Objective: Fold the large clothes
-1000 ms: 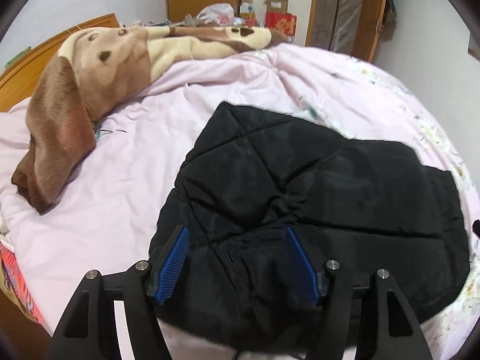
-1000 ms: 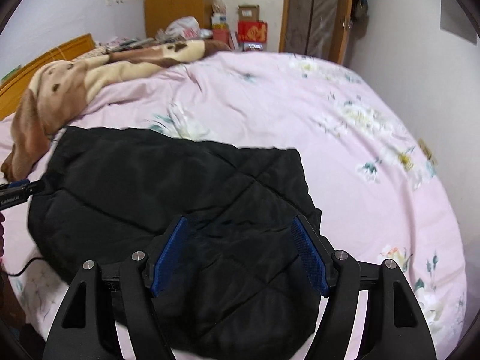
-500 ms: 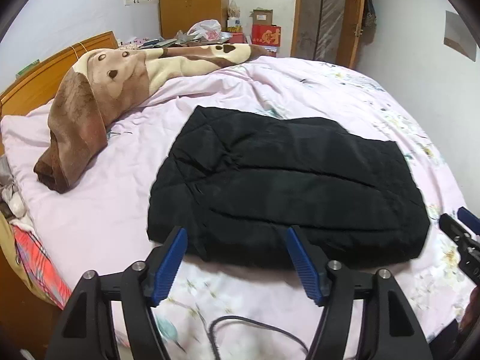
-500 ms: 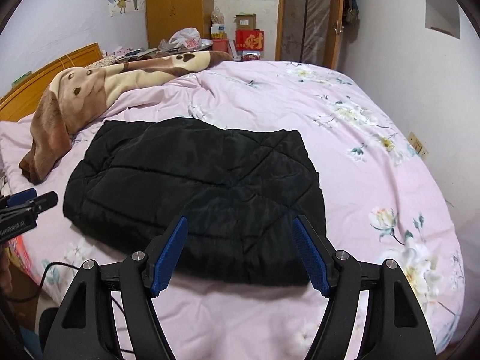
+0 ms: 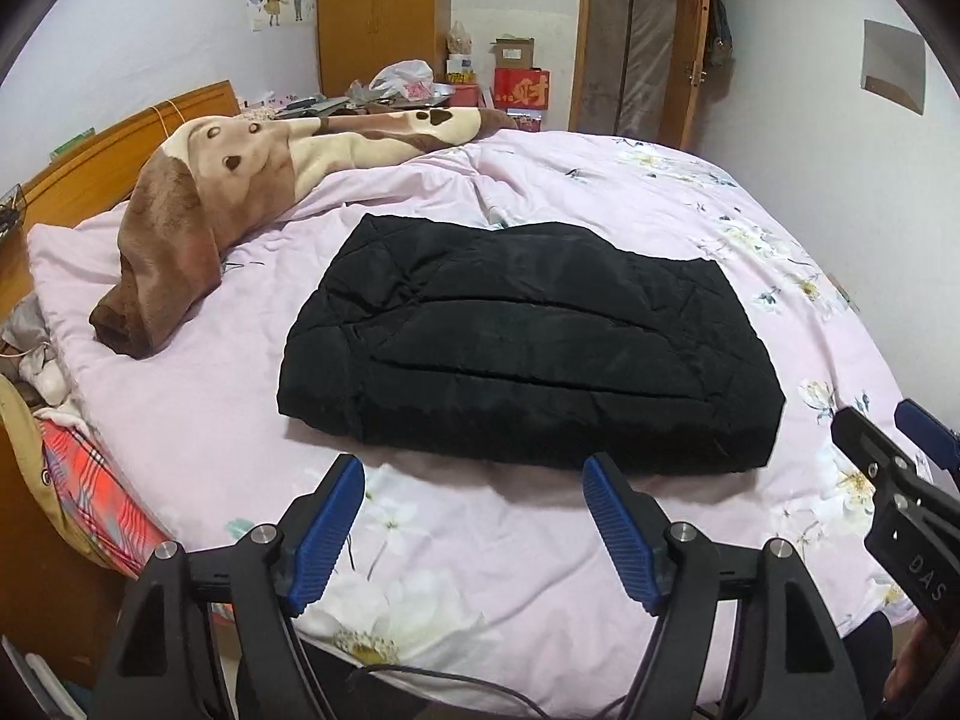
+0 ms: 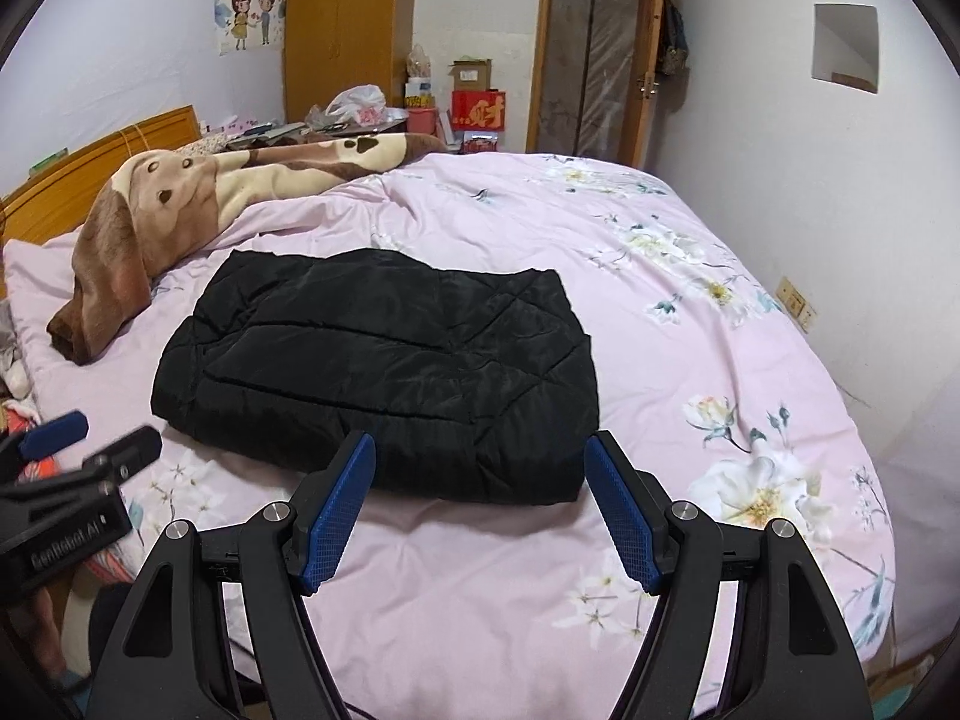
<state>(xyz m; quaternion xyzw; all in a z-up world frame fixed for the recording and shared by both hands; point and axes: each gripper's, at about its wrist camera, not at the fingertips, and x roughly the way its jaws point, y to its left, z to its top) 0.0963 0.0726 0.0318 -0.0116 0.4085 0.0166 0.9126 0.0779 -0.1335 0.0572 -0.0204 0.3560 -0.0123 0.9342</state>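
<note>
A black quilted jacket [image 5: 528,354] lies folded into a flat rectangle on the pink flowered bedspread [image 5: 468,546]; the right wrist view shows the same jacket [image 6: 384,372]. My left gripper [image 5: 474,480] hovers in front of the jacket's near edge, clear of it, its jaws opening with nothing between them. My right gripper [image 6: 483,459] hangs over the jacket's near right corner without touching it, open and empty. Each gripper shows at the edge of the other's view: the right gripper [image 5: 888,438] and the left gripper [image 6: 90,438].
A brown and cream dog-print blanket [image 5: 240,180] lies bunched at the bed's far left by the wooden headboard [image 5: 114,144]. Clutter and boxes [image 5: 516,84] stand beyond the bed, near a wardrobe and door. A wall [image 6: 840,180] runs along the right side.
Both grippers have pulled back and risen away from the jacket, which now lies beyond their fingertips rather than under them. The left jaws have widened slightly.
</note>
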